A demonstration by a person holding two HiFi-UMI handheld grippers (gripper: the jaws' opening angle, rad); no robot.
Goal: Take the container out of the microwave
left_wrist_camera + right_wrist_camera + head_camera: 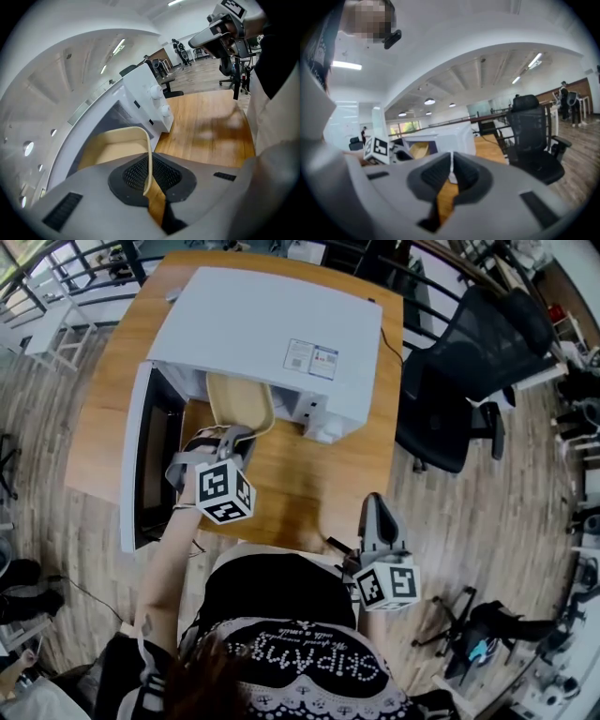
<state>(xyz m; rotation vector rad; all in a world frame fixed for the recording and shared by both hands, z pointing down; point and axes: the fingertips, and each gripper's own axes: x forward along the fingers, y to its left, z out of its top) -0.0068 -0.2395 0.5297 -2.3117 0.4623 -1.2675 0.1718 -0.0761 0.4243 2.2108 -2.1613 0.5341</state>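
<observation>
Container [241, 401] pokes from the open microwave [281, 329], its rim clenched in the left tongs [149, 180]. Right tongs [451, 172] are clenched, empty, at near right.

White microwave [262, 334] on wooden table [291, 486]

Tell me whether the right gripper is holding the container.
No: the right gripper is shut on nothing, while the left gripper pinches the rim of the container.
</observation>
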